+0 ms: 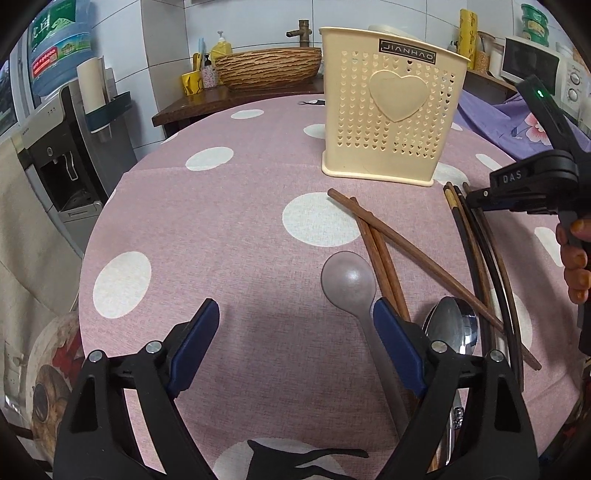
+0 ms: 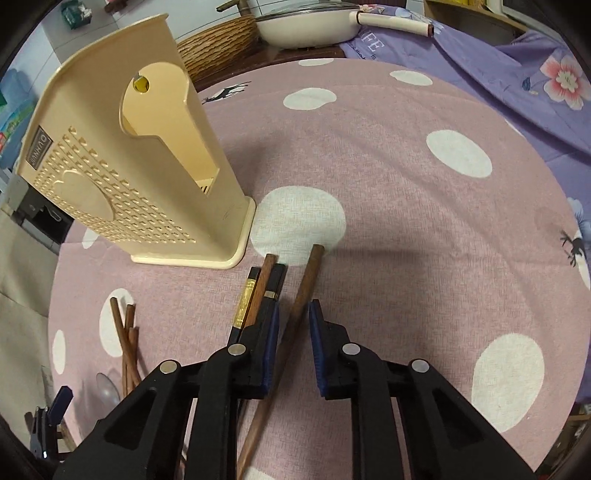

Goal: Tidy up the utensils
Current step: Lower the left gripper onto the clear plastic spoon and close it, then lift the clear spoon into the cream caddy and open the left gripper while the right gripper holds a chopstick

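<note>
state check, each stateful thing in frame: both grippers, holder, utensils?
left gripper: open, empty
right gripper: open, astride brown chopstick, pads not pressing
utensil holder: upright, nothing visible inside
grey spoon: flat on tablecloth
metal spoon: flat, bowl up

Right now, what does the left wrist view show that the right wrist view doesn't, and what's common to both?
Only the left wrist view: a grey spoon, a metal spoon and the open left hand-held gripper over bare cloth. Only the right wrist view: the right hand-held gripper straddling one brown chopstick, pads apparently not yet pressing, and a white pan. Both: the cream utensil holder, the dark chopsticks and the polka-dot tablecloth.
</note>
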Tool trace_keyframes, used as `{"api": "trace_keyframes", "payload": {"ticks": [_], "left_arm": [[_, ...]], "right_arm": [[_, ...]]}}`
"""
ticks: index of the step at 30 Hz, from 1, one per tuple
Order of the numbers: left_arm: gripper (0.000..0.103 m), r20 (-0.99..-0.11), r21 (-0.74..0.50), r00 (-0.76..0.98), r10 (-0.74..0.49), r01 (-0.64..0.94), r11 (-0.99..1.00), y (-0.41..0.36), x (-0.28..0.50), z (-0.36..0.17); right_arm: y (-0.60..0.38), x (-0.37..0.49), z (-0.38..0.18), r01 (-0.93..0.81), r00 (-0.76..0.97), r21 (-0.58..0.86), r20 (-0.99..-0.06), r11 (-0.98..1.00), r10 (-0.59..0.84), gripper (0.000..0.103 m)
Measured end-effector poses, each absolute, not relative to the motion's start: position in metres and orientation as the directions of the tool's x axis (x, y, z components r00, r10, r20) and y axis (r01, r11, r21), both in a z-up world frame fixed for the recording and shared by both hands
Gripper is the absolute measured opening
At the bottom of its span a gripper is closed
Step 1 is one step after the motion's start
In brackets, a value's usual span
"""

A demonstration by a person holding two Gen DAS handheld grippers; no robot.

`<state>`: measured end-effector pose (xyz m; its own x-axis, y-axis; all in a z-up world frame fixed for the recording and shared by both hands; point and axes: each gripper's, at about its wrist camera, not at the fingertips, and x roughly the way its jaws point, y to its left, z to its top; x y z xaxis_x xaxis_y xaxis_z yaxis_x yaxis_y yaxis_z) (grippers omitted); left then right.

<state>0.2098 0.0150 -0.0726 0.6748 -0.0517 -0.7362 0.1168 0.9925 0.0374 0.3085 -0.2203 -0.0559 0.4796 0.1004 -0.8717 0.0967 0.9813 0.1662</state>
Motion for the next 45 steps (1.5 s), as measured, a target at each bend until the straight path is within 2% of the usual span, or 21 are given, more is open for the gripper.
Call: {"api": "trace_keyframes", "payload": {"ticks": [4, 8, 13, 16, 22, 27, 29, 30, 33, 37, 45], "left_arm": [[0.084, -0.738, 0.041, 0.673, -0.048, 0.116, 0.992, 0.014, 0.208, -0.072], [0.078, -0.75, 0.037, 0.659, -0.048, 0.115, 0.993, 0.01, 0.211, -0.073], [0.075, -0.767, 0.051, 0.64, -0.046, 0.132, 0.99, -0.002, 0.221, -0.075], [0.069, -0.774, 0.079, 0.633, -0.022, 0.131, 0.988, -0.008, 0.226, -0.079], [0.067, -0.785, 0.089, 0.62, -0.001, 0.115, 0.989, -0.014, 0.236, -0.077], [0.054, -0.789, 0.075, 0.614, -0.008, 0.109, 0.991, -0.019, 0.242, -0.076], [0.04, -0.793, 0.065, 0.609, -0.022, 0.12, 0.991, -0.023, 0.241, -0.075], [0.037, -0.793, 0.067, 0.609, -0.023, 0.125, 0.99, -0.026, 0.241, -0.075], [0.037, -0.785, 0.107, 0.619, 0.009, 0.121, 0.987, -0.033, 0.239, -0.075], [0.037, -0.791, 0.06, 0.612, -0.023, 0.115, 0.992, -0.028, 0.242, -0.075], [0.037, -0.73, 0.001, 0.679, -0.075, 0.111, 0.994, -0.013, 0.241, -0.048]], "right_arm": [[-0.218, 0.308, -0.057, 0.065, 0.482, 0.164, -0.869, 0.984, 0.113, 0.012], [-0.226, 0.306, -0.058, 0.07, 0.488, 0.179, -0.864, 0.981, 0.122, 0.01], [-0.226, 0.3, -0.058, 0.062, 0.495, 0.176, -0.86, 0.982, 0.123, 0.01], [-0.225, 0.298, -0.057, 0.052, 0.5, 0.174, -0.857, 0.983, 0.125, 0.01], [-0.222, 0.291, -0.057, 0.04, 0.511, 0.162, -0.851, 0.986, 0.119, 0.01], [-0.22, 0.289, -0.057, 0.028, 0.516, 0.157, -0.848, 0.987, 0.12, 0.01], [-0.219, 0.287, -0.057, 0.025, 0.52, 0.154, -0.846, 0.988, 0.118, 0.01], [-0.219, 0.288, -0.057, 0.024, 0.521, 0.152, -0.845, 0.988, 0.117, 0.01], [-0.219, 0.287, -0.057, 0.019, 0.527, 0.144, -0.842, 0.989, 0.112, 0.01], [-0.217, 0.283, -0.054, 0.007, 0.548, 0.153, -0.827, 0.988, 0.124, 0.009], [-0.22, 0.269, -0.017, -0.032, 0.68, 0.157, -0.72, 0.987, 0.137, 0.008]]}}
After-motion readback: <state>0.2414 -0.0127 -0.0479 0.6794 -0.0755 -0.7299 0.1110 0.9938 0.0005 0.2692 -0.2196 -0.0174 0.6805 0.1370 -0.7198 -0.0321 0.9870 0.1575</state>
